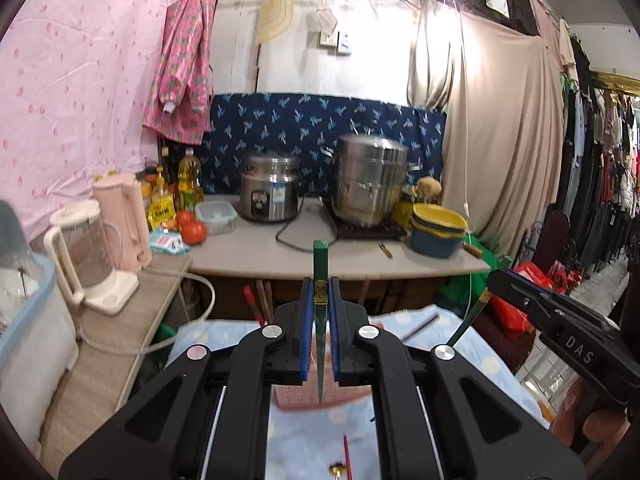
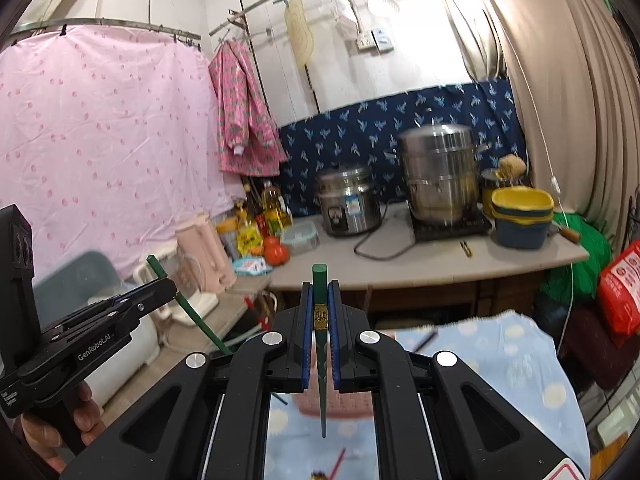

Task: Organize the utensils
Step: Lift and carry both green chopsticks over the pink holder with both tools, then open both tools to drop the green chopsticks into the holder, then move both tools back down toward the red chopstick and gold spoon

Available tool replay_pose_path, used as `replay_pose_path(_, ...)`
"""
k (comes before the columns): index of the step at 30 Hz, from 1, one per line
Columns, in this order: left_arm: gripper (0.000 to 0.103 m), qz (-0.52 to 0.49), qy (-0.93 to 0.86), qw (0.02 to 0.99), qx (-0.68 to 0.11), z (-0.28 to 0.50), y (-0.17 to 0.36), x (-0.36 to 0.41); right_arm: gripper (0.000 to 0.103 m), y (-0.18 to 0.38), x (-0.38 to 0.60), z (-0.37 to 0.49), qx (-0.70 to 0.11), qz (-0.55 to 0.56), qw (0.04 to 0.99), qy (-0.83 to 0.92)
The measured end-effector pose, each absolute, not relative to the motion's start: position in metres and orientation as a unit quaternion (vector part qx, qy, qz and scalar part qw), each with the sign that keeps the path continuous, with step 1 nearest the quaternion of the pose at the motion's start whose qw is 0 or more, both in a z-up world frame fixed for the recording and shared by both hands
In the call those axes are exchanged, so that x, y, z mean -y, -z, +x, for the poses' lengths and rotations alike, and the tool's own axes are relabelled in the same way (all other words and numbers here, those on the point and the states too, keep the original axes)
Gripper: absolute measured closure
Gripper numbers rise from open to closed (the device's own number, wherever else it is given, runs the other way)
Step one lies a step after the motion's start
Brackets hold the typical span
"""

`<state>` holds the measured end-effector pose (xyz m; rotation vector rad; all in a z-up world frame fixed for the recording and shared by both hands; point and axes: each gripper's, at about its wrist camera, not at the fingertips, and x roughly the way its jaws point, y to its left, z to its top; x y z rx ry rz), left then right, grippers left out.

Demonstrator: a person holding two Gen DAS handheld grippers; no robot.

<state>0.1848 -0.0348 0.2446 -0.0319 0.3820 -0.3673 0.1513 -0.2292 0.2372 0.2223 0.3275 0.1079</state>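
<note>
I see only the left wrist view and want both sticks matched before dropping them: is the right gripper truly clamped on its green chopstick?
Observer: Yes, the right gripper is shut on the right green chopstick, gold band between its blue pads.
Operator: Where is its thin tip?
Observer: Pointing down, by the pink perforated basket's near edge, above the blue dotted cloth.
Operator: My grip, seen from outside?
Observer: The left gripper clamps the left green chopstick near its thick end, stick slanted.
</note>
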Motion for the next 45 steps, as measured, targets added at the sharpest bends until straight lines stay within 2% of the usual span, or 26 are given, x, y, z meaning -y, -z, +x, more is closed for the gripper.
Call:
replay_pose_path(8,0.096,-0.021,0.171,0.971,-0.164,0.247,-0.259,0.045,0.096,-0.249,0.230,0.221,-0.140,0.130,0.980,-0.050)
replay_pose_path(24,0.095,-0.029,0.163,0.955,-0.248,0.302,-0.174,0.044,0.094,-0.146,0.227,0.285,-0.239,0.145,0.959,-0.039)
replay_pose_path(25,0.094,-0.030,0.158,0.955,-0.250,0.301,-0.170,0.043,0.091,-0.143,0.229,0.284,-0.239,0.148,0.959,-0.035)
replay_pose_path(26,0.084,-0.029,0.154,0.955,-0.251,0.299,-0.167,0.043,0.079,-0.141,0.231,0.283,-0.240,0.150,0.959,-0.028)
replay_pose_path(27,0.070,-0.029,0.150,0.956,-0.251,0.297,-0.165,0.042,0.068,-0.139,0.233,0.279,-0.236,0.150,0.960,-0.022)
replay_pose_path(29,0.055,-0.030,0.135,0.958,-0.250,0.294,-0.159,0.041,0.064,-0.137,0.235,0.270,-0.229,0.149,0.962,-0.014)
replay_pose_path(33,0.054,-0.033,0.132,0.956,-0.262,0.287,-0.151,0.039,0.061,-0.135,0.239,0.258,-0.228,0.153,0.961,-0.011)
replay_pose_path(45,0.054,-0.019,0.135,0.952,-0.274,0.241,-0.142,0.042,0.060,-0.129,0.231,0.206,-0.242,0.146,0.959,-0.023)
